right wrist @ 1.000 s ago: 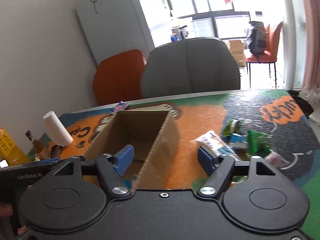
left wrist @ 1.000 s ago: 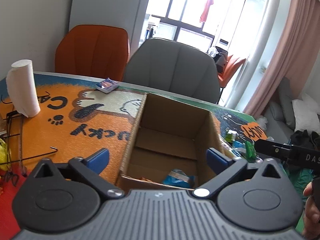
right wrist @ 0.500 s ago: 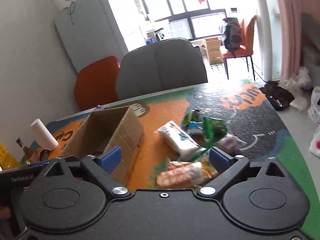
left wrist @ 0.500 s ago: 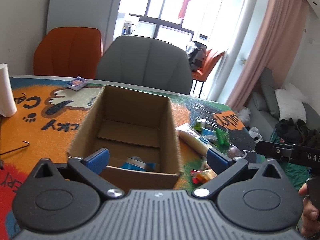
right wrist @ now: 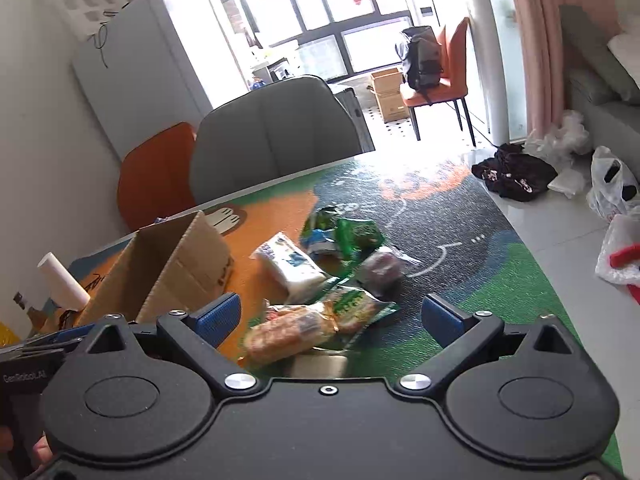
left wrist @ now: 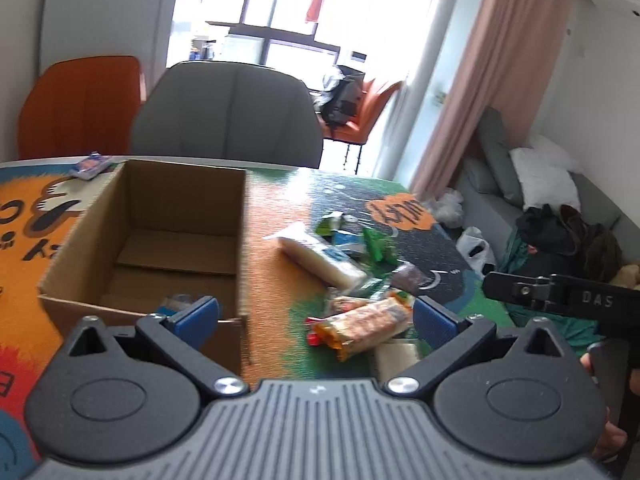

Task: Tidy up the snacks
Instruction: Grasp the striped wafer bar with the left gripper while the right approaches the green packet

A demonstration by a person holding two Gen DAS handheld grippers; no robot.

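1. Left wrist view: your left tongs (left wrist: 314, 318) stand wide apart, gripping nothing, above an orange-wrapped snack bar (left wrist: 366, 322) on the desk (left wrist: 276, 280), just right of the cardboard box (left wrist: 160, 216).
2. Only this view shows the box interior, with a blue packet (left wrist: 176, 302) inside.
3. Right wrist view: your right tongs (right wrist: 331, 318) gape equally, empty, over the same snack pile (right wrist: 332, 276); a paper roll (right wrist: 64, 284) appears only here.

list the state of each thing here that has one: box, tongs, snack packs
cardboard box: open at the top, upright, one packet on its floor
left tongs: open, holding nothing
right tongs: open, holding nothing
orange biscuit pack: lying flat on the mat, sealed, ungrasped
white pack: lying flat beside the box
green packets: loose on the mat
paper roll: upright
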